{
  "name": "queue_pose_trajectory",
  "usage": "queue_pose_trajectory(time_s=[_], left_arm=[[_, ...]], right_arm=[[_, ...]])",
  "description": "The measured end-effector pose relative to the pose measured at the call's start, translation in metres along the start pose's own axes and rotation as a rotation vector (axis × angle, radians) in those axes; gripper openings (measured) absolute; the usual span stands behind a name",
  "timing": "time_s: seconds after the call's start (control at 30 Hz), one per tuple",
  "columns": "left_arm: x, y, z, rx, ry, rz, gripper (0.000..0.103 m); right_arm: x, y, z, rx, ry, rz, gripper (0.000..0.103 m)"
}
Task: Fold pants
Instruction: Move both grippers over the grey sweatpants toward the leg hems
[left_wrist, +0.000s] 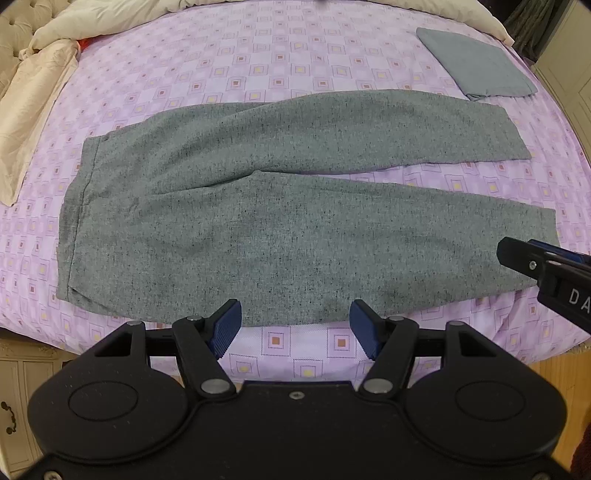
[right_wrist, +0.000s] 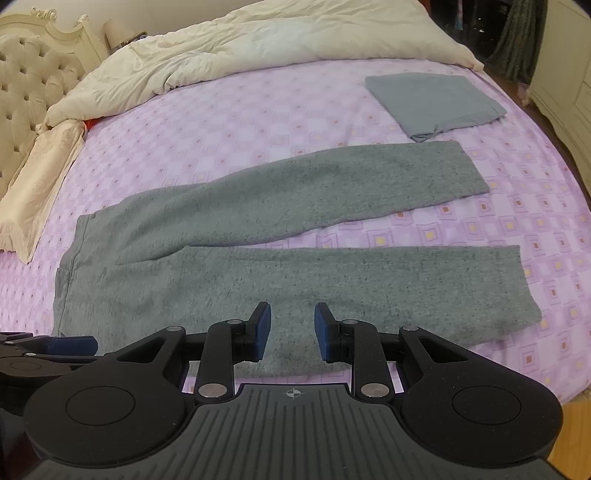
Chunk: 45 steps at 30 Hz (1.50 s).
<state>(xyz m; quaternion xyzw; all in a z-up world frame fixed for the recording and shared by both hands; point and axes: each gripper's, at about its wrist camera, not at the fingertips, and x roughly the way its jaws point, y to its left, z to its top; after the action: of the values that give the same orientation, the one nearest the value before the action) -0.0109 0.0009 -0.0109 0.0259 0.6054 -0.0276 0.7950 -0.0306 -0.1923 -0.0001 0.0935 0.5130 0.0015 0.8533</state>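
Note:
Grey speckled pants (left_wrist: 280, 221) lie flat on the purple patterned bed sheet (left_wrist: 258, 55), waistband to the left, both legs spread apart to the right. They also show in the right wrist view (right_wrist: 258, 273). My left gripper (left_wrist: 295, 325) is open and empty, at the near edge of the closer leg. My right gripper (right_wrist: 291, 332) is open and empty, above the near edge of the closer leg. The right gripper also shows at the right edge of the left wrist view (left_wrist: 517, 254), by the near leg's cuff.
A folded blue-grey cloth (left_wrist: 476, 66) lies at the far right of the bed; it also shows in the right wrist view (right_wrist: 436, 103). A cream duvet (right_wrist: 240, 48) and a beige pillow (left_wrist: 33, 110) lie at the far and left sides. A tufted headboard (right_wrist: 22, 92) stands left.

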Motion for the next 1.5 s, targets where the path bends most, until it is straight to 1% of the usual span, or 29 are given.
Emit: queue_pose_trajectory(time_s=[0.33, 0.57, 0.73, 0.93, 1.07, 1.2, 1.27, 1.4, 1.5], left_arm=[[0.002, 0.002, 0.003, 0.012, 0.0, -0.005, 0.066], [0.005, 0.009, 0.009, 0.031, 0.008, -0.013, 0.066], [0.008, 0.019, 0.017, 0.047, 0.012, -0.022, 0.066], [0.016, 0.033, 0.031, 0.082, 0.01, -0.023, 0.066], [0.023, 0.041, 0.043, 0.123, 0.013, -0.036, 0.066], [0.032, 0.041, 0.051, 0.187, 0.008, -0.033, 0.066], [0.037, 0.038, 0.053, 0.218, 0.016, -0.034, 0.066], [0.041, 0.028, 0.053, 0.274, 0.027, -0.053, 0.066], [0.042, 0.02, 0.055, 0.293, 0.028, -0.055, 0.066]], right_arm=[[0.002, 0.001, 0.002, -0.002, -0.003, 0.002, 0.026], [0.005, 0.011, 0.004, 0.008, -0.005, -0.005, 0.026], [0.01, 0.015, 0.008, 0.052, -0.009, 0.002, 0.026], [0.02, 0.025, 0.01, 0.113, -0.013, -0.024, 0.026], [0.026, 0.031, 0.011, 0.152, -0.03, -0.055, 0.025], [0.027, 0.028, 0.005, 0.231, -0.093, -0.107, 0.024], [0.027, 0.023, 0.002, 0.267, -0.099, -0.136, 0.024], [0.028, -0.002, -0.006, 0.327, -0.095, -0.21, 0.024], [0.03, -0.029, -0.01, 0.338, -0.083, -0.281, 0.024]])
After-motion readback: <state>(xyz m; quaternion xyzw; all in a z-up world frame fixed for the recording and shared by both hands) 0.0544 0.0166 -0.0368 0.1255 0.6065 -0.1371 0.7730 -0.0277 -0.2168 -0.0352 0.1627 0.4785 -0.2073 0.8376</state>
